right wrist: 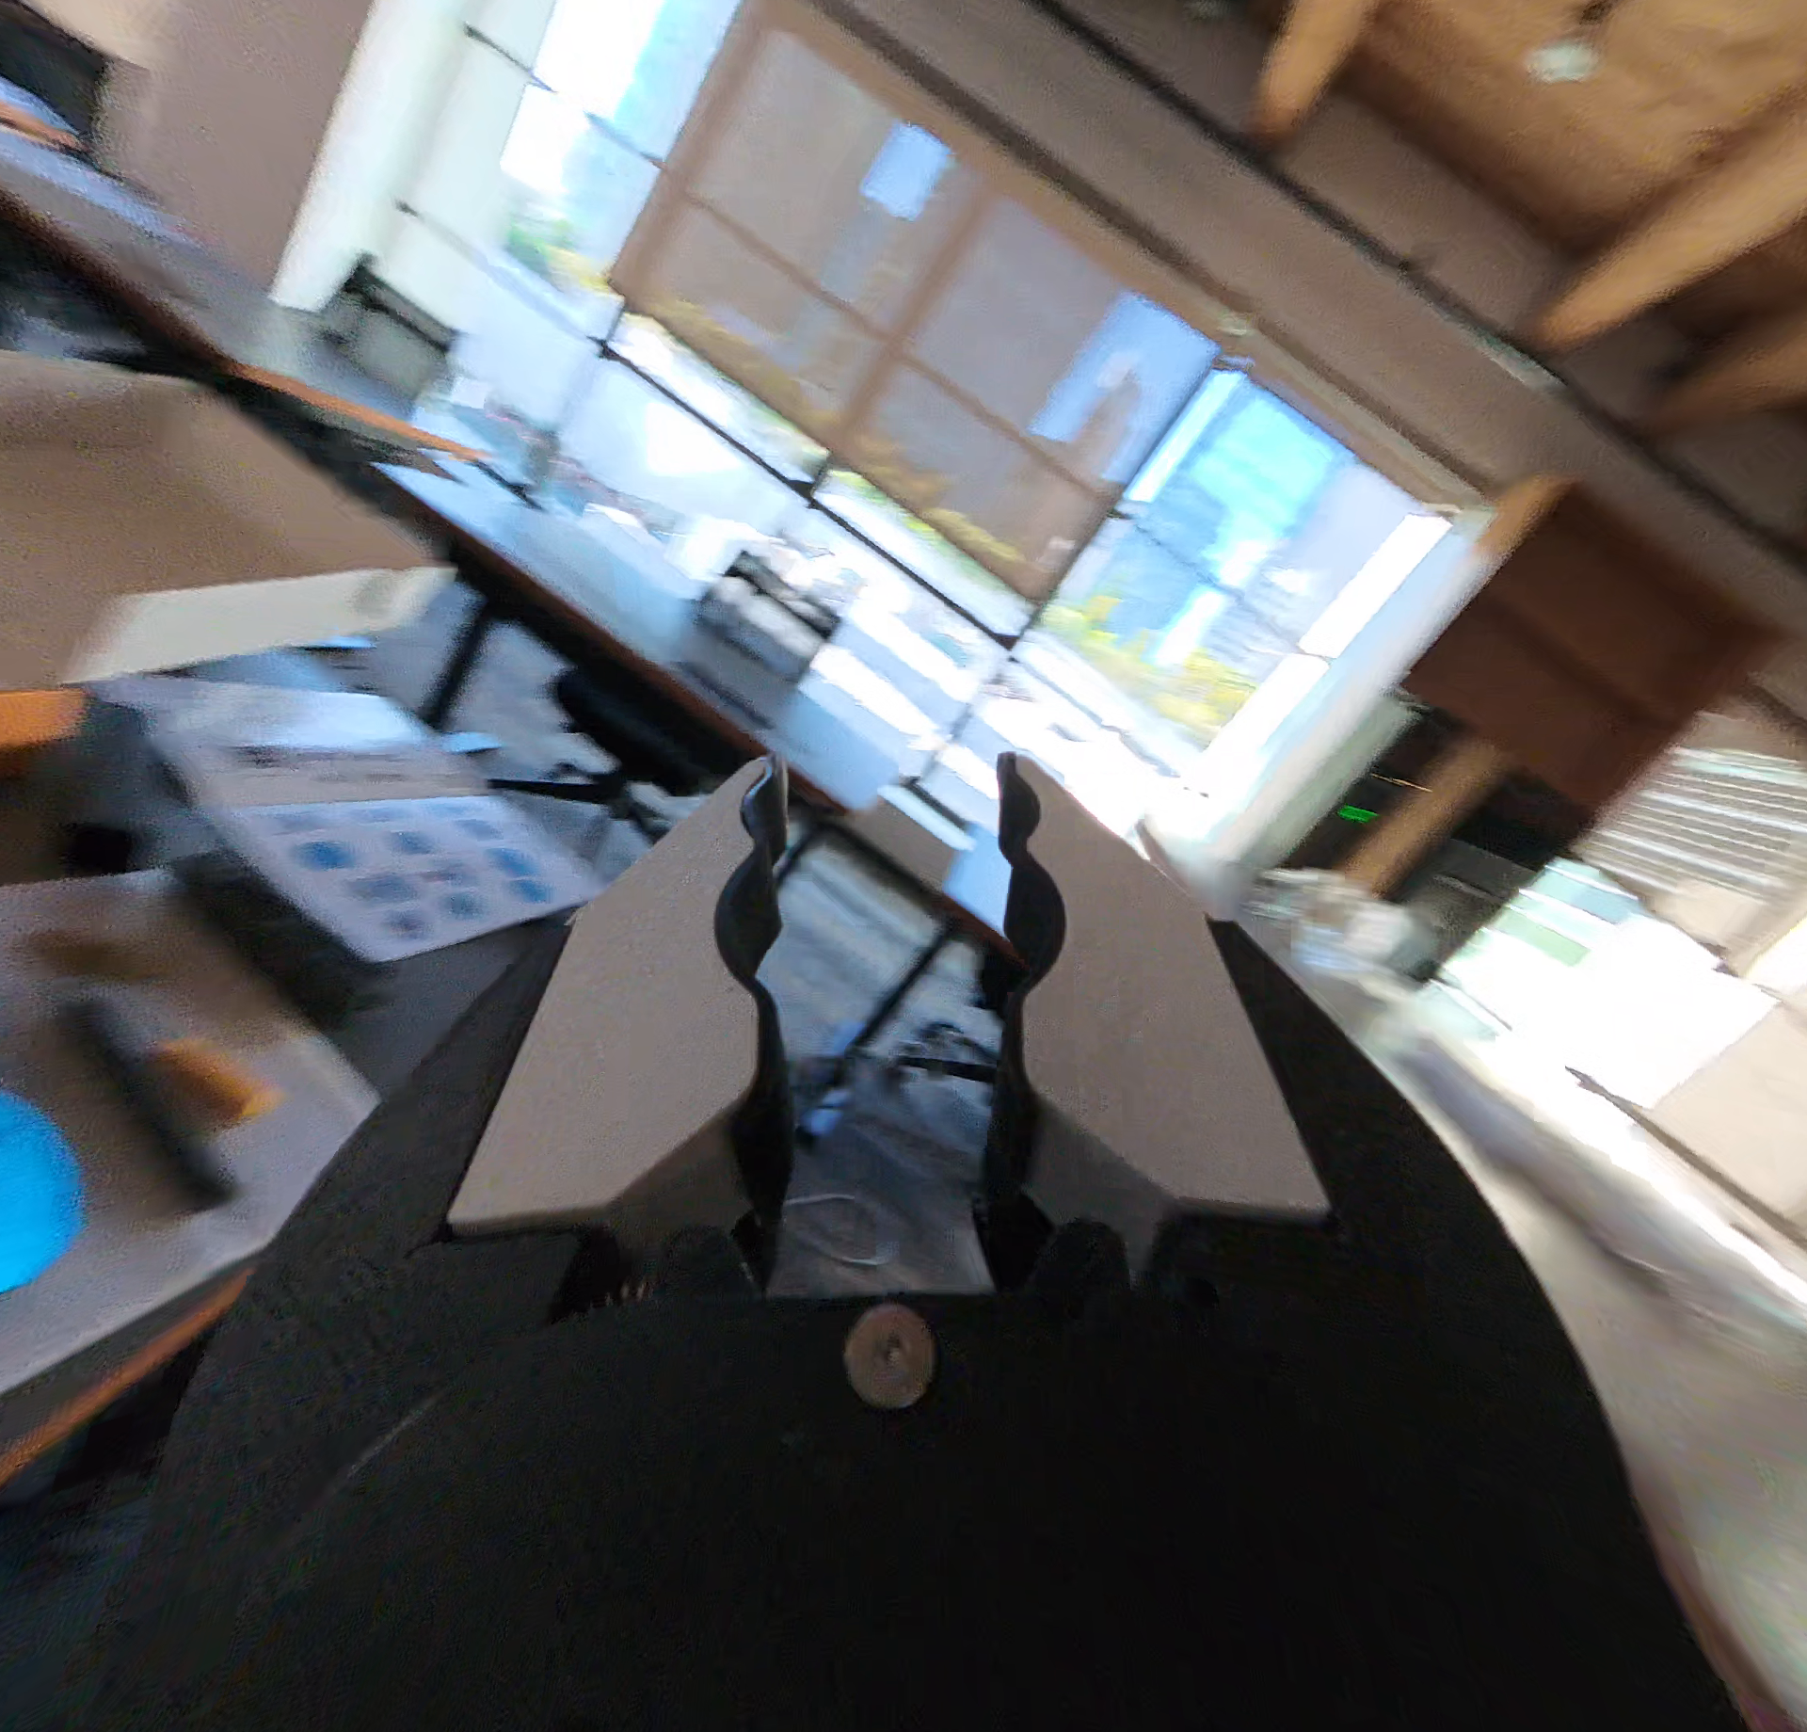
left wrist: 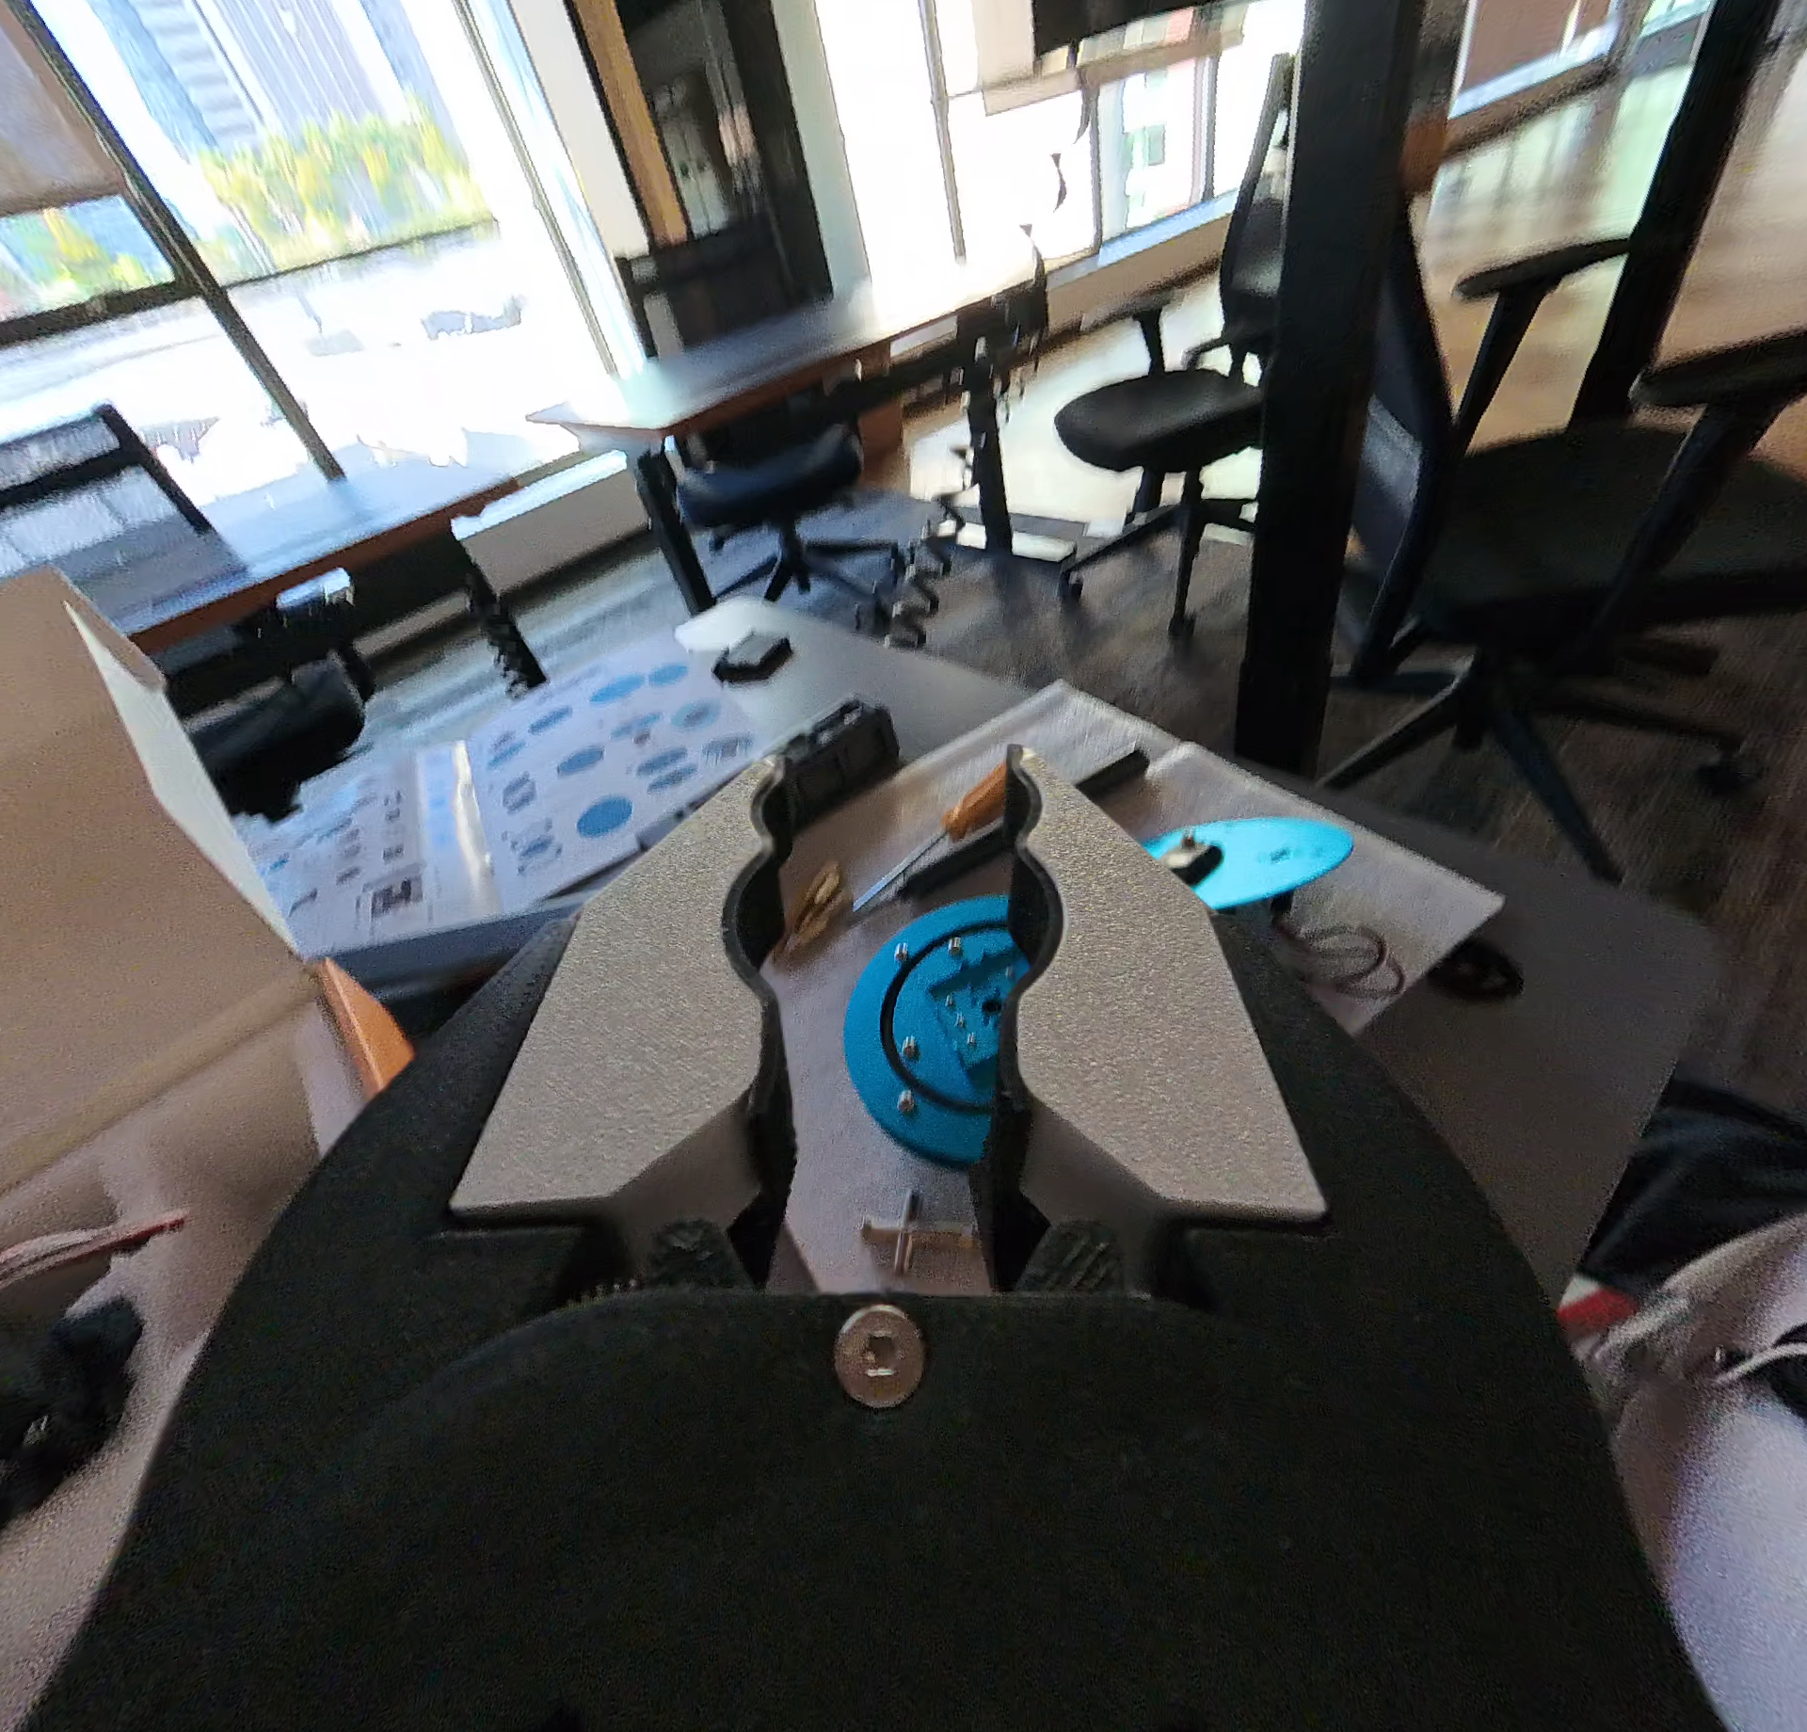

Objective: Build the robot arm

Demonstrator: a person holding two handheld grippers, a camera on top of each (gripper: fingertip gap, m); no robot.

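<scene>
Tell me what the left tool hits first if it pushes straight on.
Probably the blue ring on the grey mat: the open left tool points down at it, holding nothing. A screwdriver lies beyond. Depth is unclear.

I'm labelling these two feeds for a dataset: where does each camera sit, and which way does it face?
Left wrist view: on the left claw, angled down at a table holding a blue round part and a screwdriver; its open fingers show.
Right wrist view: on the right claw, tilted, blurred, facing windows; open fingers show.
Shared: printed sheet.
</scene>
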